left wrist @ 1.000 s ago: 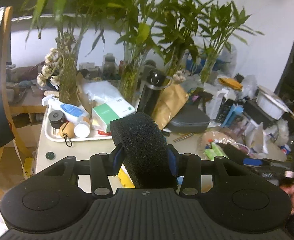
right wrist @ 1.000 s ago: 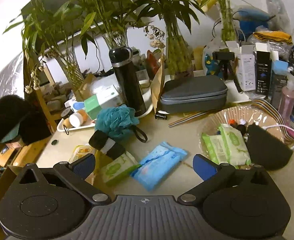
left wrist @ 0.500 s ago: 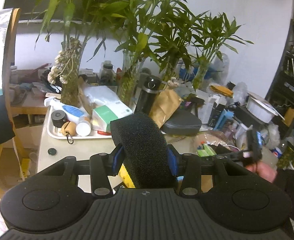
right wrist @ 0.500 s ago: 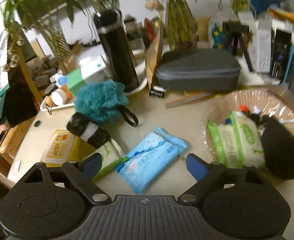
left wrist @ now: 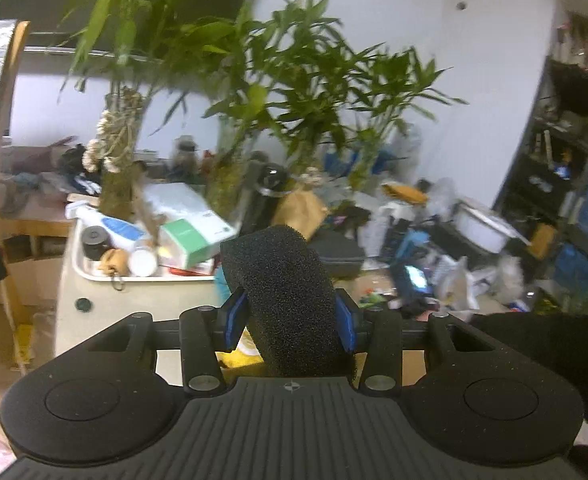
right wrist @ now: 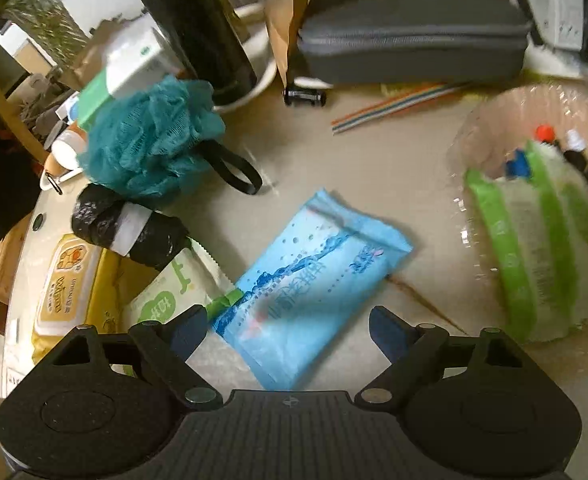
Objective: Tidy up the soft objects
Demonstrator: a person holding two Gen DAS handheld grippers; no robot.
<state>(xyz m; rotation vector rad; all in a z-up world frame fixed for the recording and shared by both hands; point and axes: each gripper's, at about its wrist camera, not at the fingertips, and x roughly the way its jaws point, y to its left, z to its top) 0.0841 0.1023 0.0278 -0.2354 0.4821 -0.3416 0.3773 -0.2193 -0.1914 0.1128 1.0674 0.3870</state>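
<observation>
My left tool (left wrist: pixel 289 316) squeezes the black sponge (left wrist: pixel 283 292), low in the middle of the left picture, above the worktop (left wrist: pixel 69 280). In the right picture, the blue tissue pack (right wrist: pixel 314 280) lies flat on the worktop, low in the middle, between the jaws of my right tool (right wrist: pixel 287 326), which are wide and closing but not touching it. The clear bowl (right wrist: pixel 490 128) at the right already has a green pack (right wrist: pixel 534 248) inside. The teal puff (right wrist: pixel 149 140), black roll (right wrist: pixel 127 228) and yellow wipes (right wrist: pixel 67 284) on the left are left to sort. A second ago my right tool looked out level; now it looks down at the blue pack.
</observation>
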